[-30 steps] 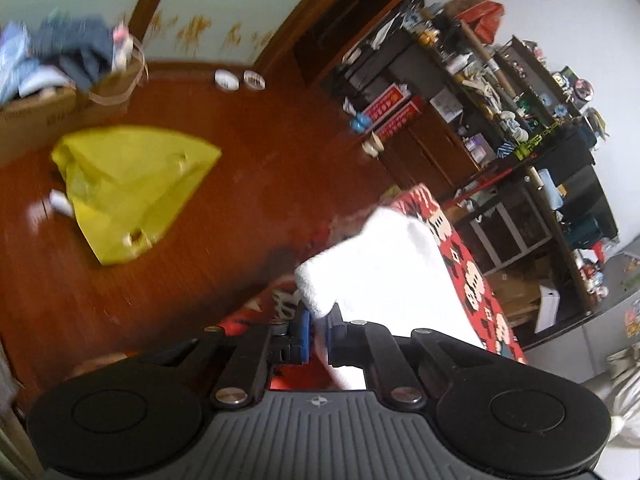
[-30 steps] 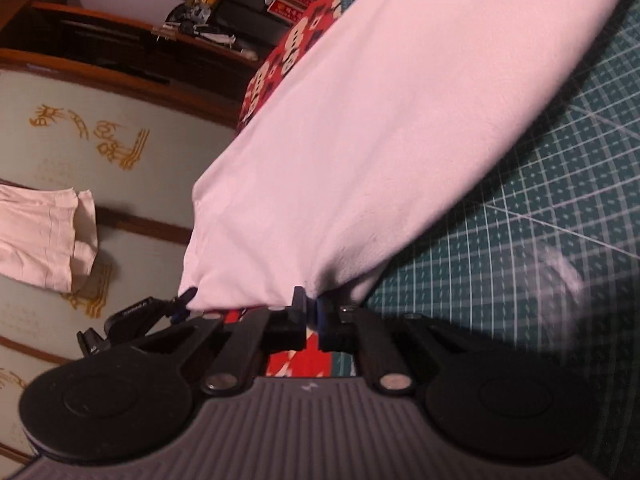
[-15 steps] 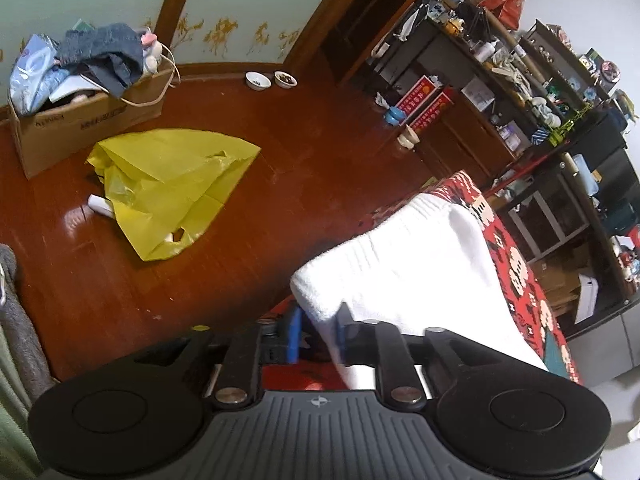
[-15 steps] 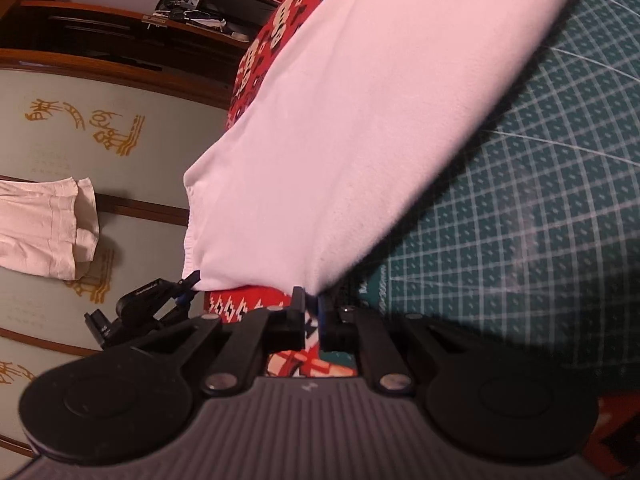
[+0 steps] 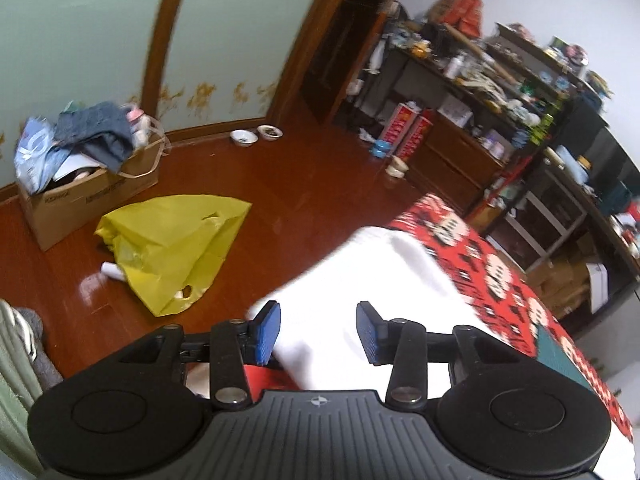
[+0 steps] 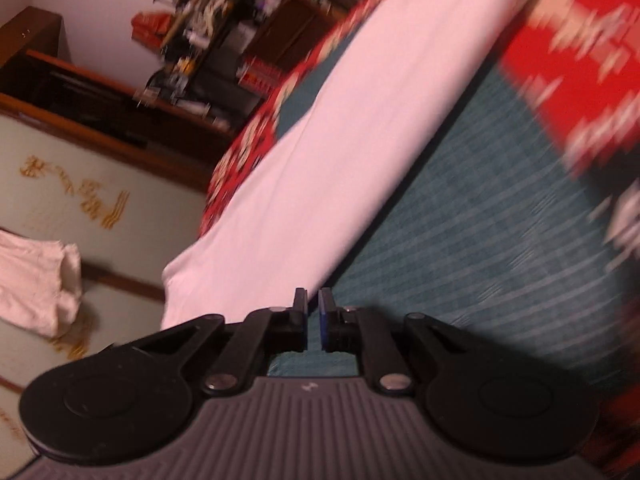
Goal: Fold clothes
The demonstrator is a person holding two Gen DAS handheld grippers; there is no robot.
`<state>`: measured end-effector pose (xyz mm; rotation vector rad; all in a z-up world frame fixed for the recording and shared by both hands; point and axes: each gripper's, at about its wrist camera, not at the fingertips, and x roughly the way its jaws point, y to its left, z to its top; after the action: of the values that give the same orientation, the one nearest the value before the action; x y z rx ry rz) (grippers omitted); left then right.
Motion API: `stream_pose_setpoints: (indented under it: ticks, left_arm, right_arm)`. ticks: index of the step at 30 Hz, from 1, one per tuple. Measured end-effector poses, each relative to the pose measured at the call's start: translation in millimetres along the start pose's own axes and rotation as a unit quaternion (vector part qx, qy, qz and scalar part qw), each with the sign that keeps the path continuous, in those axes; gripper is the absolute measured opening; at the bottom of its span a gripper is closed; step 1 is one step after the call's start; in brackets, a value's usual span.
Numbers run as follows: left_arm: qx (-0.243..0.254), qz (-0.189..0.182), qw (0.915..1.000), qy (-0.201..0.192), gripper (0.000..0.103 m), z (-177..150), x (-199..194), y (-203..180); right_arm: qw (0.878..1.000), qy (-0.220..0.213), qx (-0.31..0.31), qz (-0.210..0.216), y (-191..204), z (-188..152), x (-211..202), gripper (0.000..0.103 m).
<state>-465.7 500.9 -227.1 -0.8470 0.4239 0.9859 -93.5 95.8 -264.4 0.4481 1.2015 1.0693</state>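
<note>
A white garment (image 5: 380, 280) lies stretched along a table covered with a red patterned cloth (image 5: 472, 240). In the left wrist view my left gripper (image 5: 318, 332) hovers over the garment's near end, open wide, with its blue pads (image 5: 268, 330) on either side of the fabric and not touching it. In the right wrist view the white garment (image 6: 320, 140) runs diagonally away over a teal cutting mat (image 6: 460, 260). Its near corner ends right at the tips of my right gripper (image 6: 313, 312). Those jaws stand only a thin slit apart and seem pinched on that corner; the view is blurred.
On the wooden floor to the left are a yellow plastic bag (image 5: 172, 248), a cardboard box (image 5: 88, 196) piled with clothes and two small bowls (image 5: 256, 134). Cluttered shelves (image 5: 500, 100) line the far wall. A cream cloth (image 6: 32, 280) hangs by the panelled wall.
My left gripper has opened and let go of the garment, which has dropped flat onto the table. The right gripper has swung lower, and the garment lies straighter over the mat.
</note>
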Motion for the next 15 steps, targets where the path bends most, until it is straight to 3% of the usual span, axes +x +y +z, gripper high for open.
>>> stream_pose_setpoints:
  ticks: [8, 11, 15]
  left_arm:
    - [0.069, -0.062, 0.9953, 0.028, 0.041, -14.3, 1.9, -71.9]
    - [0.118, -0.104, 0.9852, 0.068, 0.041, -37.5, 18.1, -120.7]
    - [0.161, -0.141, 0.9702, 0.114, 0.041, -69.9, 43.2, -173.2]
  right_arm:
    - [0.990, -0.111, 0.000, -0.091, -68.8, 92.0, -94.7, 0.018]
    - [0.980, -0.152, 0.022, -0.126, -102.8, 136.9, -125.6, 0.018]
    - [0.968, -0.199, 0.081, -0.127, -156.4, 192.1, -152.5, 0.018]
